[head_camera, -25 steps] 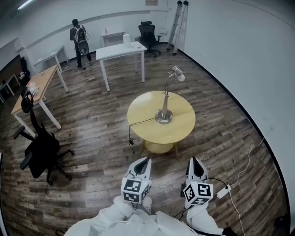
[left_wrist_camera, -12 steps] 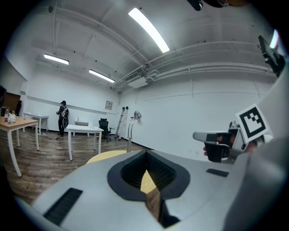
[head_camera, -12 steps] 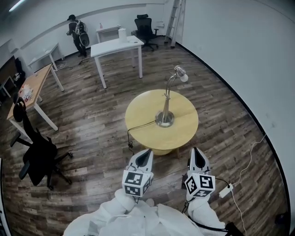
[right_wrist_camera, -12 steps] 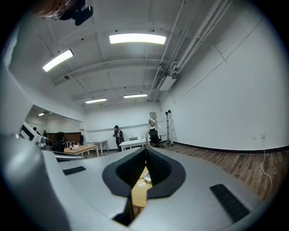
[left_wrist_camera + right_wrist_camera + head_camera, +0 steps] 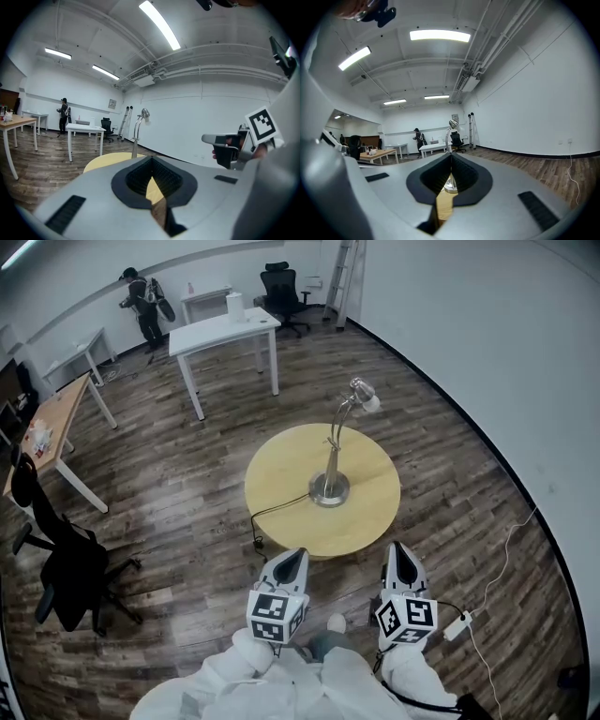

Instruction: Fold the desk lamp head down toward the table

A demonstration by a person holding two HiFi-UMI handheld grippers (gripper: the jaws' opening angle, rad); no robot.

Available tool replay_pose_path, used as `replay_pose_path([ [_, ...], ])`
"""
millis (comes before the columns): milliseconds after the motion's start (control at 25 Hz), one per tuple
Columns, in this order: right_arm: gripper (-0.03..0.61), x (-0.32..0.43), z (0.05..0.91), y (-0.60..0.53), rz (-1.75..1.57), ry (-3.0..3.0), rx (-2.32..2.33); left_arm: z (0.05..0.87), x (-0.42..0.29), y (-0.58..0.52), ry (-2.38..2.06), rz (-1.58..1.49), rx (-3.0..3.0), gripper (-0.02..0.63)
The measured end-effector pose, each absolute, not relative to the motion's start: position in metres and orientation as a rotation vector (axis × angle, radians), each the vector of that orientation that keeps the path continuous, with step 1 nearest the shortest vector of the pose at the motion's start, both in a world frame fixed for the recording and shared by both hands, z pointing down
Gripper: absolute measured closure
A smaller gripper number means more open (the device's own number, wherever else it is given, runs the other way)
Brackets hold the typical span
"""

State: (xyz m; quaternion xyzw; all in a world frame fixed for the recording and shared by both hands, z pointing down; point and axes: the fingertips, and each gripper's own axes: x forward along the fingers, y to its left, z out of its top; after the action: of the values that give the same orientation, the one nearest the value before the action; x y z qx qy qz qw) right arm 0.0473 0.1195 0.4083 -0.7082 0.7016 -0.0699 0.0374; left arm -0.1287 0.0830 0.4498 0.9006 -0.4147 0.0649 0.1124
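Observation:
A silver desk lamp [image 5: 332, 460] stands upright on a round yellow table [image 5: 281, 493], its base near the table's middle and its head [image 5: 363, 396] raised at the far right. The lamp's head [image 5: 144, 113] and head [image 5: 453, 124] also show ahead in the gripper views. My left gripper [image 5: 294, 561] and right gripper [image 5: 401, 556] hover side by side just short of the table's near edge. Both are shut with nothing between the jaws. A black cord [image 5: 272, 512] runs from the lamp off the table's left side.
A white table [image 5: 221, 334] stands beyond the round one, with a black office chair [image 5: 279, 287] and a ladder [image 5: 339, 268] behind it. A person [image 5: 142, 304] stands at the far wall. A wooden desk [image 5: 47, 432] and black chair [image 5: 66, 563] are at left. A white cable [image 5: 497, 577] lies on the floor at right.
The round table and lamp have come closer in the head view; both grippers have advanced toward the table's near edge, still shut.

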Motion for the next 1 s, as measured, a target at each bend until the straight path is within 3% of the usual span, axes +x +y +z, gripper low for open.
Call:
replay_pose_path([
  [1000,0.568,0.116,0.414,-0.025,-0.231,2.210,-2.105,0.458,-0.073,-0.051,-1.295,0.185,2.595,0.614],
])
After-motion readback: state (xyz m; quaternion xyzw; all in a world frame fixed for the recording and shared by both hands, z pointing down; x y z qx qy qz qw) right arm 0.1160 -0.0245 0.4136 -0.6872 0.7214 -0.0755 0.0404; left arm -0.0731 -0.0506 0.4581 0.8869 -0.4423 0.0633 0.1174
